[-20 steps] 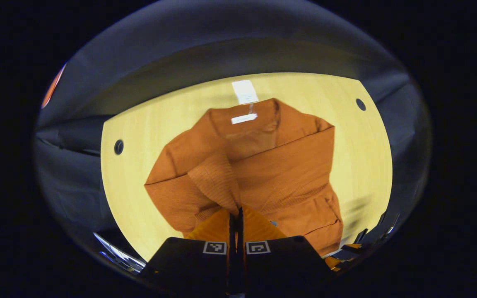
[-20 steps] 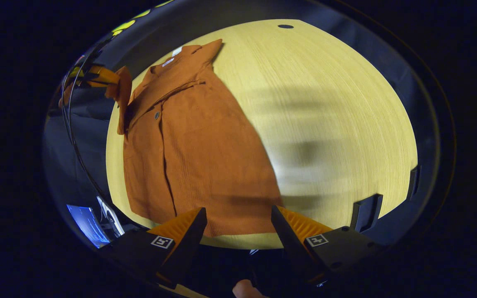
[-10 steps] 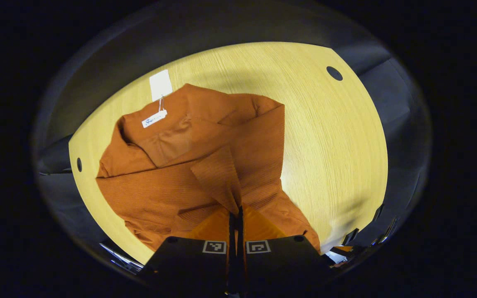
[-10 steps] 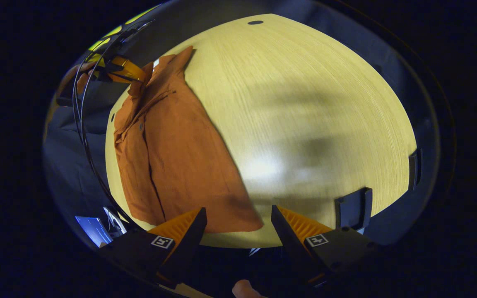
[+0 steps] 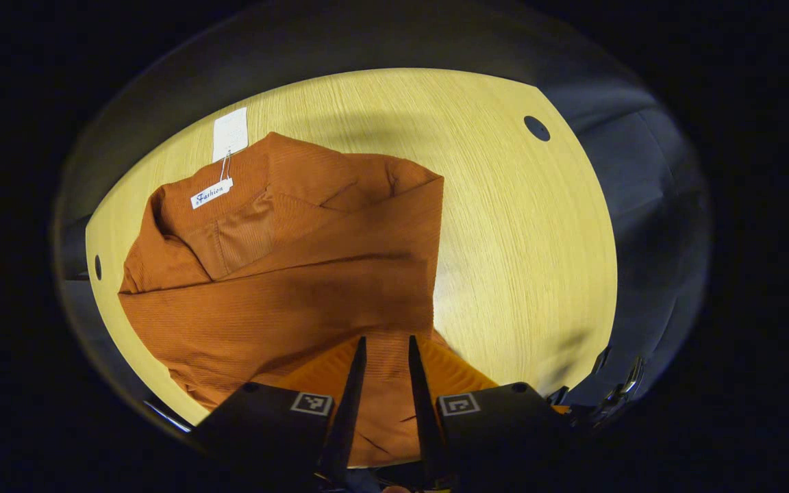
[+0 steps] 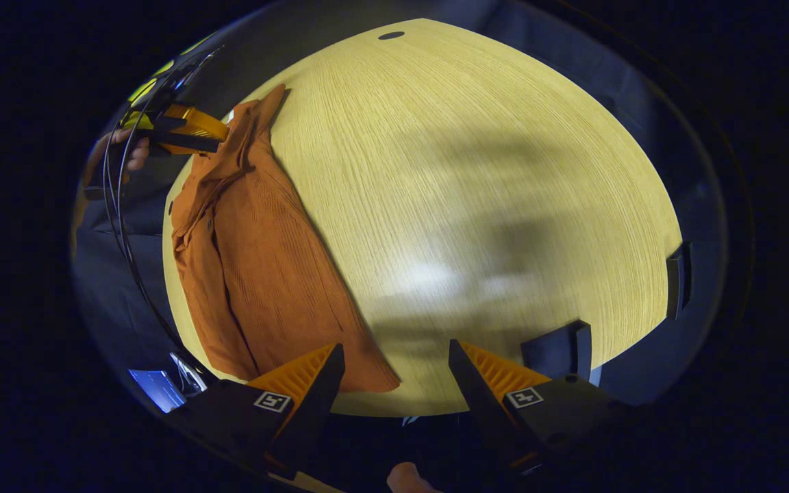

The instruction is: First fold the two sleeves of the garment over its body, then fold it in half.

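A rust-orange shirt point(image 5: 285, 287) lies on the pale wooden table point(image 5: 518, 239), collar towards the far edge, with a sleeve point(image 5: 340, 267) laid flat across its body. My left gripper point(image 5: 385, 349) hovers just over that sleeve, its fingers a little apart and holding no cloth. In the right gripper view the shirt point(image 6: 257, 274) stretches along the table's left side. My right gripper point(image 6: 394, 356) stands open above the near table edge, just right of the hem corner. The left gripper point(image 6: 220, 137) appears far off by the collar, held in a hand.
A white hang tag point(image 5: 230, 133) lies on the table beyond the collar. The tabletop point(image 6: 470, 171) has round holes point(image 5: 536, 128) near its corners. Dark clamps point(image 6: 562, 346) sit on the near right edge. Bare wood spreads to the right of the shirt.
My left gripper carried the sleeve across the shirt's body, lowered it and opened, leaving it flat. My right gripper stayed open and drifted right, away from the hem.
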Tool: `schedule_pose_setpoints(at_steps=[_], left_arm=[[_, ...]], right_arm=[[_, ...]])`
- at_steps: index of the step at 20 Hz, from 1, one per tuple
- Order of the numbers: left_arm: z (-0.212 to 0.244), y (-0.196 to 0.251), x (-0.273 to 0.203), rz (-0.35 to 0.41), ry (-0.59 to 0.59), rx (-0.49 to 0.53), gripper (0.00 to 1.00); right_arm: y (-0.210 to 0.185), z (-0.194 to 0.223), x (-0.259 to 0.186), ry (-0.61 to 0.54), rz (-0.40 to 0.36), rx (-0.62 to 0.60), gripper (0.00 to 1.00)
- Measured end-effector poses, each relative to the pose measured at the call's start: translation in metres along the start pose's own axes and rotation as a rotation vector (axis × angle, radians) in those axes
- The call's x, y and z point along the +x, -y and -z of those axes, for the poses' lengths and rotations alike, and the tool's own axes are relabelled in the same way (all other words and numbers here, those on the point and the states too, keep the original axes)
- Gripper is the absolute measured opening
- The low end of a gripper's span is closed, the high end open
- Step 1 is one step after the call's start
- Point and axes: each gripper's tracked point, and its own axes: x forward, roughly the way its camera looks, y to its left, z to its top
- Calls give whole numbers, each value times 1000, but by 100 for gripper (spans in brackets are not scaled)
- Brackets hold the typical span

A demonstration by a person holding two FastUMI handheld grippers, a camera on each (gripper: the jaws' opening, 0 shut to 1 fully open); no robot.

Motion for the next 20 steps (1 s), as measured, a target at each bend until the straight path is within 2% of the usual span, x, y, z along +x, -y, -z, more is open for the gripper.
schedule_pose_setpoints(at_steps=[1, 2, 3, 6, 7, 14, 16, 20], left_arm=[[2, 3, -2, 13, 7, -21, 37], [3, 6, -6, 29, 16, -37, 51], [4, 9, -11, 42, 32, -49, 60], [11, 0, -30, 33, 83, -57, 81], [17, -4, -37, 36, 100, -60, 99], [86, -56, -79, 112, 172, -209, 100], [111, -76, -81, 119, 187, -243, 99], [172, -119, -76, 119, 168, -327, 99]], right_arm=[[-2, -1, -1, 2, -1, -8, 97], [-5, -1, -1, 0, -2, -17, 97], [-7, -2, -2, -2, -3, -29, 97], [-13, -1, -6, -1, -1, -70, 98], [-14, -1, -8, 3, 0, -81, 98], [-20, 1, -12, 20, -3, -134, 98], [-15, 3, -10, 17, 10, -144, 94], [-3, 5, -8, 11, 63, -189, 98]])
